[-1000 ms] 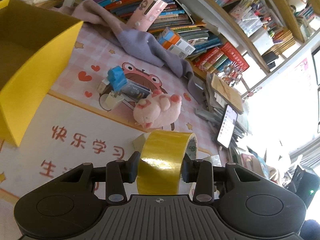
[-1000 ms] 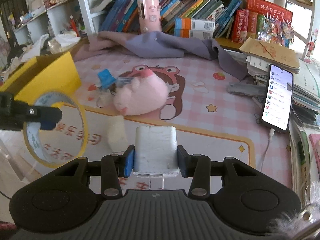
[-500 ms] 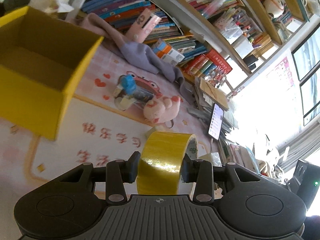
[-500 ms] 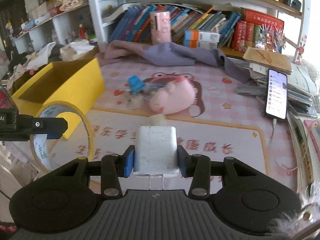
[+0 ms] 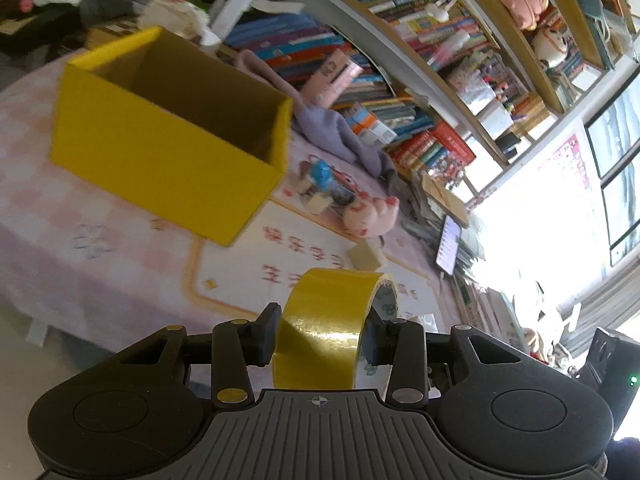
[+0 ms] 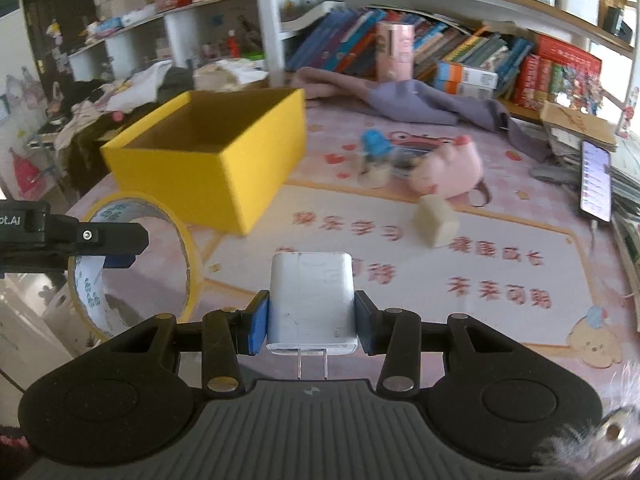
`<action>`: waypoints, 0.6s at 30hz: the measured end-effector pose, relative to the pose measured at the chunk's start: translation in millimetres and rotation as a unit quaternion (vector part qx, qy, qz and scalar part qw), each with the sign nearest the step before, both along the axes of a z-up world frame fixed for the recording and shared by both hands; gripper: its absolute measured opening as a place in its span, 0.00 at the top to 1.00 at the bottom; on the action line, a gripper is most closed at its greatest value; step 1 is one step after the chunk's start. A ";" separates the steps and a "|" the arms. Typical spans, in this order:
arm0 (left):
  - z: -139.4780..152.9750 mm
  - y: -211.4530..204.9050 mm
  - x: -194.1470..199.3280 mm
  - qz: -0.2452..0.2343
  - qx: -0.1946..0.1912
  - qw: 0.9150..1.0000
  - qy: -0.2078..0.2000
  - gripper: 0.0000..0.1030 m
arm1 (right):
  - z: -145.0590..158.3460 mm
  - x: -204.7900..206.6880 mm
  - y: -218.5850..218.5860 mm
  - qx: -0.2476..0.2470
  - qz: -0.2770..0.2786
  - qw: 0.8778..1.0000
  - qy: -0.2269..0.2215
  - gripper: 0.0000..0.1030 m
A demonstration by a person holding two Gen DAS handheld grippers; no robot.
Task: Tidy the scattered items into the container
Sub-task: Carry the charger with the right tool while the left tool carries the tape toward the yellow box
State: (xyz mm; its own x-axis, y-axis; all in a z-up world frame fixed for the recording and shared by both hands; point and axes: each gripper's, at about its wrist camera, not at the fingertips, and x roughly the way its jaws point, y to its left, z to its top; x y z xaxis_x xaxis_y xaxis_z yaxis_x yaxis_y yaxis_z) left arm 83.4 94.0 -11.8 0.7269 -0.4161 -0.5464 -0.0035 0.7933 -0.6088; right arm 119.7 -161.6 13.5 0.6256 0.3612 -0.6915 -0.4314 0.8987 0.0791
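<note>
**Both grippers loaded, box ahead**

Your left gripper (image 5: 320,330) is clamped on the tape (image 5: 334,320), a yellow roll standing on edge between the pads, its open core facing sideways. In the right wrist view that same roll (image 6: 132,264) hangs at the far left, off the near edge of the bench (image 6: 440,240), with the left gripper's finger (image 6: 100,236) crossing its core.

Your right gripper (image 6: 308,324) is closed on the charger (image 6: 310,300), a white block held by its two side faces, prongs pointing back toward the camera.

The box (image 6: 224,152) is yellow, open at the top, and sits near the left edge of the bench on the pink printed mat (image 6: 500,264). Only bare cardboard wall shows inside; you cannot see its floor from here. In the left wrist view the box (image 5: 160,148) lies well beyond the tape, up and to the left.

Still out on the mat, towards the middle of the bench: a pink plush (image 6: 448,172), a blue-capped item (image 6: 376,156) just beside it on the box side, too blurred to name, and a pale block (image 6: 434,220) nearer you, apart from the plush. A purple cloth (image 6: 420,100) lies along the far edge below the books (image 6: 472,56), and a phone (image 6: 596,180) with its screen lit rests by the right edge.
</note>
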 end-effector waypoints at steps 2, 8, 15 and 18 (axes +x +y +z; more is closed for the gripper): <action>1.7 10.8 -9.9 0.009 0.004 1.000 -0.002 0.62 | 0.9 -10.0 12.2 -0.001 0.010 1.000 -0.002 0.60; 2.5 34.8 -33.2 0.018 0.004 1.000 -0.003 0.62 | 5.8 -35.1 43.0 -0.002 0.035 0.999 -0.004 0.60; 2.3 61.3 -50.0 0.045 -0.004 0.999 -0.010 0.62 | 11.1 -46.3 68.5 -0.005 0.061 0.998 -0.007 0.60; 2.7 69.5 -53.7 0.060 -0.007 0.998 -0.010 0.62 | 13.2 -45.7 80.5 -0.007 0.079 0.997 -0.009 0.60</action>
State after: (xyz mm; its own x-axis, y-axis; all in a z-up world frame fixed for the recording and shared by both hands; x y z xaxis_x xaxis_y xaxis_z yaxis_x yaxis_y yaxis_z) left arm 29.7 163.5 -9.1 0.7827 -0.3334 -0.5256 -0.0849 0.7794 -0.6208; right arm 74.0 -81.2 26.7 0.5741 0.4464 -0.6865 -0.5682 0.8208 0.0585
